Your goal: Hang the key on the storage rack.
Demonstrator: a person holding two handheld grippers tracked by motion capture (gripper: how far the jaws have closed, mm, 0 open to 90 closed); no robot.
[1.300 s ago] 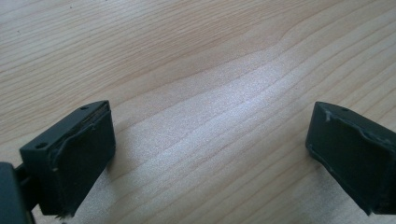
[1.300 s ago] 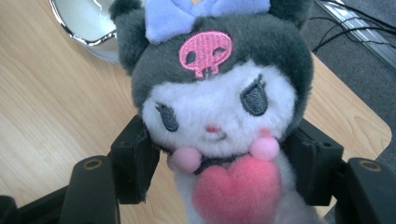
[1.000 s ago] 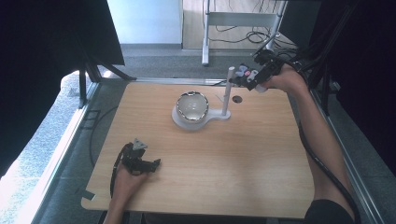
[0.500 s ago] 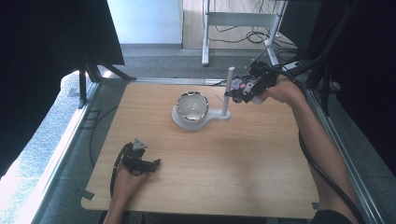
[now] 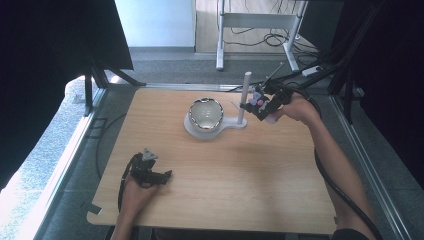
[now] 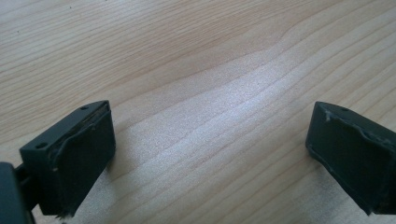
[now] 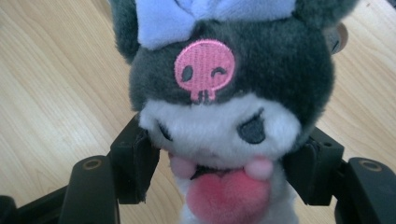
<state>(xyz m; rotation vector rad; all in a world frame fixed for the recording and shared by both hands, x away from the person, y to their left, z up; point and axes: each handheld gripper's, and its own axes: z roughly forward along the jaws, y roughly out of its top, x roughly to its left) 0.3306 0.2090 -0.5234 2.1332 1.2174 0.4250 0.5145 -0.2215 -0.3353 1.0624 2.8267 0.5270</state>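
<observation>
Plush toy (image 7: 224,116) (pink skull patch, no lettering) sits clamped in right tool (image 7: 219,163); left tool (image 6: 205,154) gapes, empty.

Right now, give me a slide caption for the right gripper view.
Right tongs clamp a grey and white plush toy with a pink skull patch, above the wooden table.

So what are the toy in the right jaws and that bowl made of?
The toy looks like soft plush: fuzzy grey and white pile, with a stitched pink skull patch. The bowl seems to be polished metal, judging by its bright mirror-like glints, though glazed ceramic cannot be excluded.
</observation>
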